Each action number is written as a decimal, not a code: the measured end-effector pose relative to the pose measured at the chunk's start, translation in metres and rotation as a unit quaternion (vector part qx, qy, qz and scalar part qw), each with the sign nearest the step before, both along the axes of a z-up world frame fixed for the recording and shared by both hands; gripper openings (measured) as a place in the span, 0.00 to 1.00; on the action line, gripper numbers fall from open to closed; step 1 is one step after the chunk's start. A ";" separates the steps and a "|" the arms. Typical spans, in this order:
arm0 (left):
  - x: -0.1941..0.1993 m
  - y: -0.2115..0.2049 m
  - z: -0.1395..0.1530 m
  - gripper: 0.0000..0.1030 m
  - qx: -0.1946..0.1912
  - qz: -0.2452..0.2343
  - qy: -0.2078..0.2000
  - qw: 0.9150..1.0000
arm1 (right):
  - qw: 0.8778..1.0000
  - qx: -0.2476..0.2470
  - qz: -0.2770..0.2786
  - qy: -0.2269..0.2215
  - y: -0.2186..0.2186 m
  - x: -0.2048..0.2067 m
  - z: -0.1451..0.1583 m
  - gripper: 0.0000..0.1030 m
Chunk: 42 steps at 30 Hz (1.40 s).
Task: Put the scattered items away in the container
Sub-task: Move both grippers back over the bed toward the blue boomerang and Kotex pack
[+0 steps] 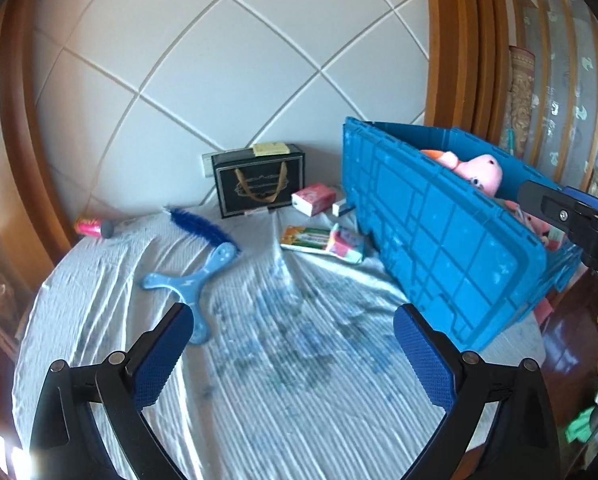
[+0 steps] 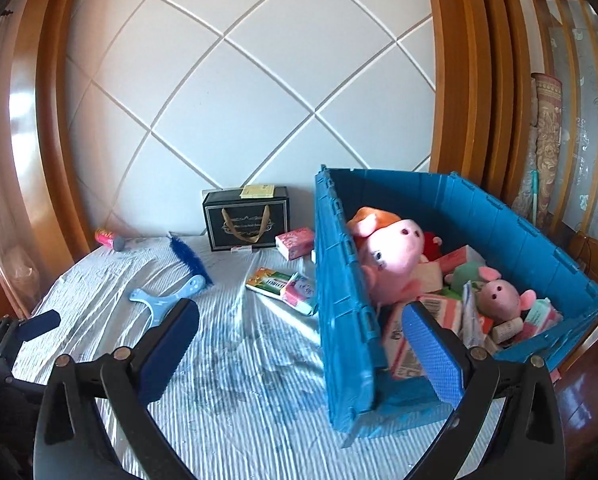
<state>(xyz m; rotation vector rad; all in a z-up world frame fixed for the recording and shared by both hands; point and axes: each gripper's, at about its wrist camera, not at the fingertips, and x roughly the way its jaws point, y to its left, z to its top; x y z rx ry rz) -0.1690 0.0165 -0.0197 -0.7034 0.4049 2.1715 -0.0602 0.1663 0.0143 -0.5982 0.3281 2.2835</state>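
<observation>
A blue plastic crate (image 1: 439,240) (image 2: 347,320) stands at the right of the striped bed sheet (image 1: 299,380) (image 2: 251,392). It holds a large pink pig plush (image 2: 391,256), a small pink pig plush (image 2: 499,296) and several packets. Still on the sheet are a light blue boomerang (image 1: 195,280) (image 2: 167,296), a blue feather (image 1: 199,226) (image 2: 189,258), a green-orange packet (image 1: 307,236) (image 2: 271,280), a pink box (image 1: 313,198) (image 2: 295,242) and a pink tube (image 1: 93,227) (image 2: 109,238). My left gripper (image 1: 295,356) is open and empty above the sheet. My right gripper (image 2: 299,348) is open and empty at the crate's near wall.
A black gift bag (image 1: 259,184) (image 2: 247,218) stands against the white quilted headboard (image 1: 219,80). A pink-and-teal packet (image 1: 345,244) (image 2: 299,290) lies by the crate. Wooden frames flank both sides. The bed's edge drops to a wooden floor (image 2: 579,400) at the right.
</observation>
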 end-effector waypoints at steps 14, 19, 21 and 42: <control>-0.120 -0.021 -0.061 0.99 -0.058 0.124 -0.047 0.989 | 0.994 -0.054 0.082 -0.048 0.036 -0.110 -0.067 1.00; -0.161 -0.020 -0.085 0.99 -0.070 0.156 -0.071 0.983 | 0.988 -0.094 0.086 -0.084 0.059 -0.150 -0.109 1.00; -0.176 -0.016 -0.093 0.99 -0.076 0.158 -0.077 0.981 | 0.987 -0.102 0.082 -0.098 0.066 -0.164 -0.121 1.00; -0.338 0.075 -0.243 0.98 -0.171 0.182 -0.146 0.957 | 0.976 -0.149 -0.044 -0.154 0.213 -0.277 -0.246 1.00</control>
